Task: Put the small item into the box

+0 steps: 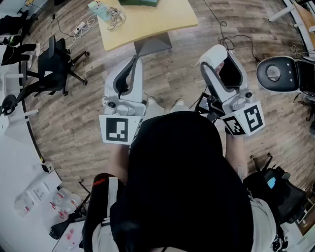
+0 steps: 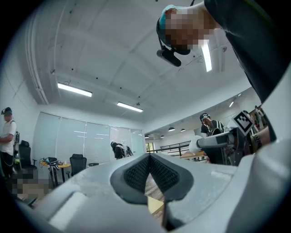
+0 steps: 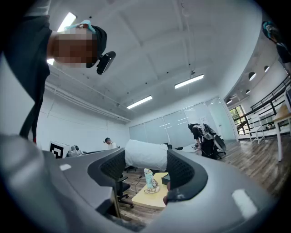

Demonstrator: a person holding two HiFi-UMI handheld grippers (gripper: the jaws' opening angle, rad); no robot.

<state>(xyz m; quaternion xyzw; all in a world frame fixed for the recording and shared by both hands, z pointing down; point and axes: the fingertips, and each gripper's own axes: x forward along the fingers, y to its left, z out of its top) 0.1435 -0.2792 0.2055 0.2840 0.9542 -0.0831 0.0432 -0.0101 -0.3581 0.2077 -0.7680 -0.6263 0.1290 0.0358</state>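
Note:
My right gripper point(image 1: 214, 58) is held up in the air, shut on a small white soft roll point(image 1: 212, 53). In the right gripper view the white roll point(image 3: 145, 154) spans the gap, and both pads of the right gripper point(image 3: 145, 167) press on its ends. My left gripper point(image 1: 131, 66) is raised beside it with its jaws together and nothing between them; in its own view the left gripper's point(image 2: 149, 169) ribbed pads meet. A dark box point(image 3: 166, 178) stands on the yellow table point(image 3: 150, 195) well ahead of both grippers, and shows at the top edge of the head view as the box point(image 1: 140, 2).
A teal pouch with a cord point(image 1: 102, 11) lies on the yellow table point(image 1: 147, 22). A black office chair point(image 1: 54, 64) stands at the left, and a round stool point(image 1: 274, 74) at the right. White counters with small packets point(image 1: 29, 202) run along the left. Other people stand far off.

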